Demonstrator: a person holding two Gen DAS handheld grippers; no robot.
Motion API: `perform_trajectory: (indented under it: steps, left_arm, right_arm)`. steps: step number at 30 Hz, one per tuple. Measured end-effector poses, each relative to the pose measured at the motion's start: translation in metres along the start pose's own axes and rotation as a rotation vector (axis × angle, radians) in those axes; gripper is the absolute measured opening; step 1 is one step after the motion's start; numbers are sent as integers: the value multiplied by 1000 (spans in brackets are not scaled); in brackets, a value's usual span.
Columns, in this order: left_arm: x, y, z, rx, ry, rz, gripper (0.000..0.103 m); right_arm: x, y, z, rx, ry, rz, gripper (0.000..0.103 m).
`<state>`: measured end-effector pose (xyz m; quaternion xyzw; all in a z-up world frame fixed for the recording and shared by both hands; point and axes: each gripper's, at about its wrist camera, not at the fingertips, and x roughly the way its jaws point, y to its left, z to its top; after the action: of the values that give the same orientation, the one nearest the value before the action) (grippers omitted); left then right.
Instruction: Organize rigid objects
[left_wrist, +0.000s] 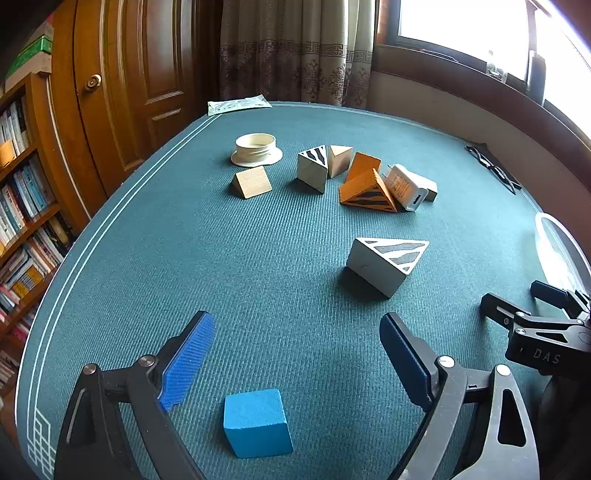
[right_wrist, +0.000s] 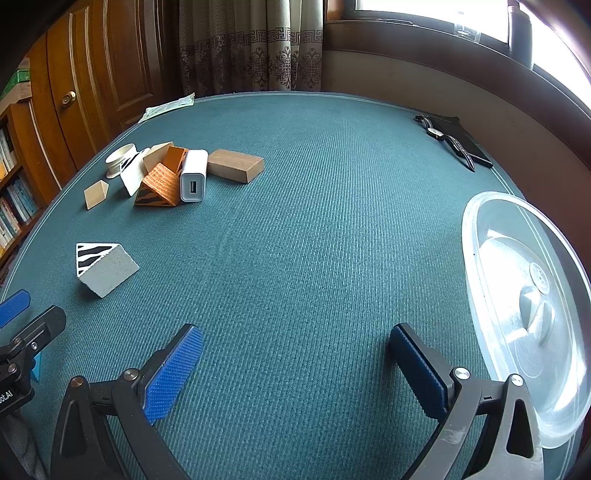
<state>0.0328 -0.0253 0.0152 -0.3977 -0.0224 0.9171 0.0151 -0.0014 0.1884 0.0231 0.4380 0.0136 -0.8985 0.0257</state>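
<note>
My left gripper (left_wrist: 295, 332) stands open low over the green table mat (left_wrist: 258, 258). A blue block (left_wrist: 257, 422) lies on the mat between its arms, behind the pads and untouched. A white zebra-striped wedge (left_wrist: 384, 264) sits just ahead to the right. Farther back lie a plain wooden wedge (left_wrist: 252, 182), another zebra wedge (left_wrist: 313, 168), orange tiger-striped wedges (left_wrist: 367, 192) and a white charger (left_wrist: 406, 186). My right gripper (right_wrist: 295, 343) is open over bare mat with nothing between its fingers. In its view the zebra wedge (right_wrist: 103, 267) and the charger (right_wrist: 192, 181) lie to the left.
A clear plastic dish (right_wrist: 528, 302) sits at the right edge of the mat. A white ring-shaped lid (left_wrist: 256, 148) and a wooden slab (right_wrist: 235, 165) lie at the back. A wristwatch on a dark case (right_wrist: 454, 142) and a paper packet (left_wrist: 238, 105) are by the far edge.
</note>
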Motion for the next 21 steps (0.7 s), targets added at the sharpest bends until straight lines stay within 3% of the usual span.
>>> perform_trajectory:
  steps: [3, 10, 21]
  left_arm:
    - [2, 0, -1, 4, 21, -17, 82]
    - [0, -2, 6, -3, 9, -32, 82]
    - [23, -42, 29, 71, -2, -79, 82]
  right_arm:
    - [0, 2, 0, -4, -1, 2, 103]
    - [-1, 4, -1, -6, -2, 3, 103]
    - [-3, 8, -3, -25, -5, 18, 103]
